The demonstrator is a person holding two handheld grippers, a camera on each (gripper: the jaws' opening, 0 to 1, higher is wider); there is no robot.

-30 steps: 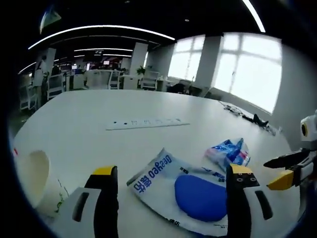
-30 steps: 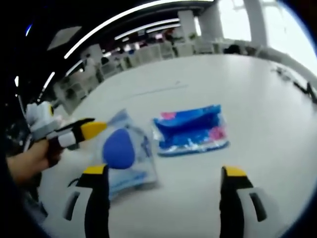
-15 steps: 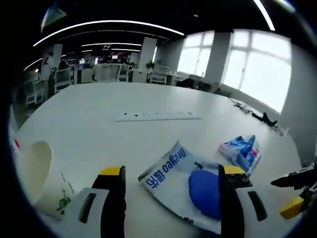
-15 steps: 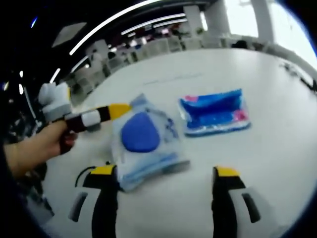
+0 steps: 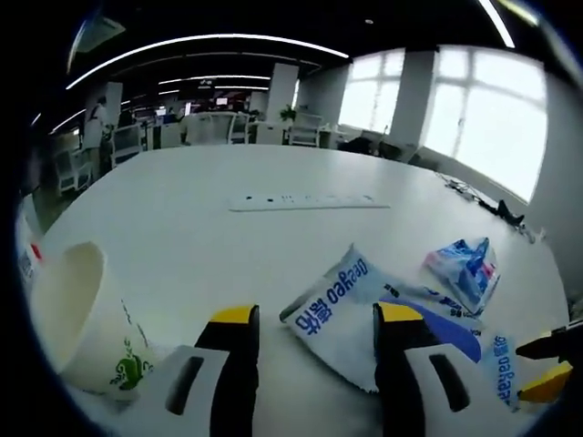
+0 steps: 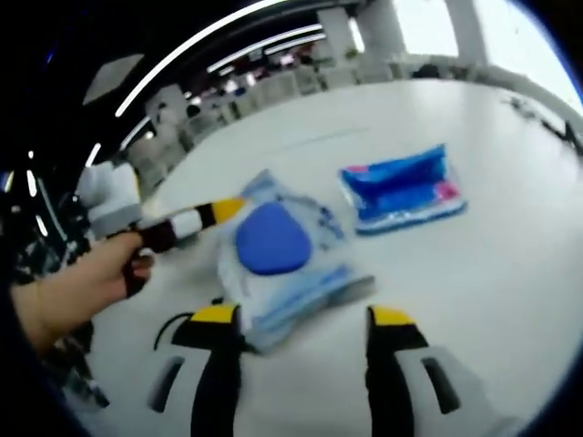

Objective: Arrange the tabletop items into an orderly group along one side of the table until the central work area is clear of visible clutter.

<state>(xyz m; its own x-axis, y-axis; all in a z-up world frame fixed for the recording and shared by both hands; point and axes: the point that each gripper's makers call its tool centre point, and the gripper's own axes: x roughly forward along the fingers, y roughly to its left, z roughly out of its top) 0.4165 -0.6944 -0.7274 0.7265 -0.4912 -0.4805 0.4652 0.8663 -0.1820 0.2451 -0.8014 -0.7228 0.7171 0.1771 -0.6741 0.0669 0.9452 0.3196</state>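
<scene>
Pouch [image 5: 364, 296] with the blue oval, flat on the white table [image 5: 200, 209], edge between the left gripper [image 5: 311, 320] jaws. Jaws partly apart, not closed on it. Small blue packet [image 5: 466, 269] near, beyond the pouch. Paper cup [image 5: 77, 314] on its side, left of the jaws. Right gripper [image 6: 296, 319] over the pouch's near edge [image 6: 282, 264], jaws partly apart, gripping nothing. Hand [image 6: 82, 291] at left.
</scene>
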